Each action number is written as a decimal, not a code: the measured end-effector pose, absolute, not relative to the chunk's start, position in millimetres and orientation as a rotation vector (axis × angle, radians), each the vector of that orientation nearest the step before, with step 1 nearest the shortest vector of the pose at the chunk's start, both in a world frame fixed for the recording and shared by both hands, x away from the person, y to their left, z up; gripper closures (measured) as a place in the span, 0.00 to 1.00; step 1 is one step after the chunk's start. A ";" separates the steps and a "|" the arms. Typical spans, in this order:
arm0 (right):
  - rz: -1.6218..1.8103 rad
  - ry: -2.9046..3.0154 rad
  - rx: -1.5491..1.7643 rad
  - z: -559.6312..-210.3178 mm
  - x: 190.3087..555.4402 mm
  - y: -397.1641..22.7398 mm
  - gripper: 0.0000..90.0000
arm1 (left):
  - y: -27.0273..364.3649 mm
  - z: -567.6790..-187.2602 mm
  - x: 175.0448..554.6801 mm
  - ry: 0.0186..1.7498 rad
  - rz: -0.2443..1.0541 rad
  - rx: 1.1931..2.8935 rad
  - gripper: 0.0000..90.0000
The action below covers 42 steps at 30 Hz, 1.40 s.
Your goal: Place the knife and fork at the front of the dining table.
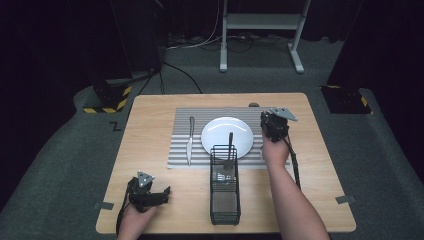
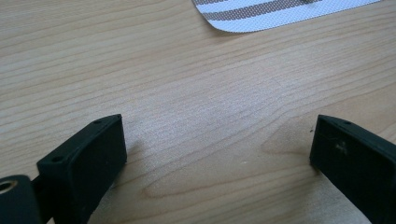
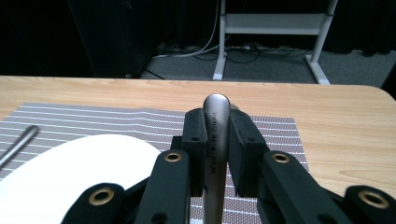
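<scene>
- The right gripper (image 3: 215,140) clamps a metal utensil handle (image 3: 215,135) between its pads, over the striped placemat (image 1: 182,125), at three o'clock of the white plate (image 1: 220,131).
- The right forearm reaches forward from the worktop's (image 1: 150,115) near edge.
- The left gripper (image 2: 218,149) rests low at seven o'clock, jaws wide, nothing between them.

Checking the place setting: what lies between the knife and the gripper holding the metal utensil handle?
The white plate, on the striped placemat, lies between the knife and the right gripper in the high view.
</scene>
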State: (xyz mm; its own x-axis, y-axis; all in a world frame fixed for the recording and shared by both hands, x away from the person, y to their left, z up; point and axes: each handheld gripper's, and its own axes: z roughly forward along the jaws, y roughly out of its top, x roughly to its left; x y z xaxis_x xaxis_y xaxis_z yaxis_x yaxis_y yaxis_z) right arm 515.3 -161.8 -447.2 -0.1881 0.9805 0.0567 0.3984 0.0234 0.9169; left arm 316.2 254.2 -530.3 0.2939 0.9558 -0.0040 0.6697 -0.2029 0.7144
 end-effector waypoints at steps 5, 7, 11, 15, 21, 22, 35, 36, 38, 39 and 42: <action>1.128 1.682 1.472 -455.5 530.1 -160.2 0.87 | 254.2 -530.4 316.2 1.447 0.603 1.954 0.04; 1.126 1.692 1.481 -458.4 534.8 -159.3 0.87 | 254.2 -530.4 316.2 1.447 0.603 1.954 0.04; 1.114 1.711 1.502 -463.1 542.2 -157.8 0.87 | 254.3 -530.3 316.2 1.446 0.605 1.956 0.04; 1.093 1.729 1.517 -467.4 549.0 -156.2 0.87 | 254.2 -530.4 316.2 1.447 0.603 1.954 0.04; 1.070 1.751 1.545 -475.2 559.5 -154.2 0.87 | 254.3 -530.3 316.2 1.446 0.605 1.955 0.04; 1.068 1.754 1.548 -476.4 561.0 -154.0 0.87 | 254.3 -530.3 316.2 1.446 0.605 1.955 0.04; 1.033 1.807 1.608 -491.0 572.7 -151.5 0.87 | 254.2 -530.4 316.1 1.446 0.603 1.954 0.04; 1.034 1.807 1.615 -492.0 573.4 -151.8 0.87 | 254.3 -530.3 316.1 1.446 0.603 1.954 0.04; 1.032 1.805 1.633 -494.4 574.9 -153.1 0.87 | 254.3 -530.4 316.2 1.446 0.603 1.954 0.04; 1.030 1.807 1.638 -495.8 576.1 -154.2 0.87 | 254.4 -530.3 316.2 1.446 0.605 1.955 0.04; 1.023 1.799 1.674 -498.9 578.5 -156.8 0.87 | 254.5 -530.3 316.2 1.445 0.605 1.956 0.04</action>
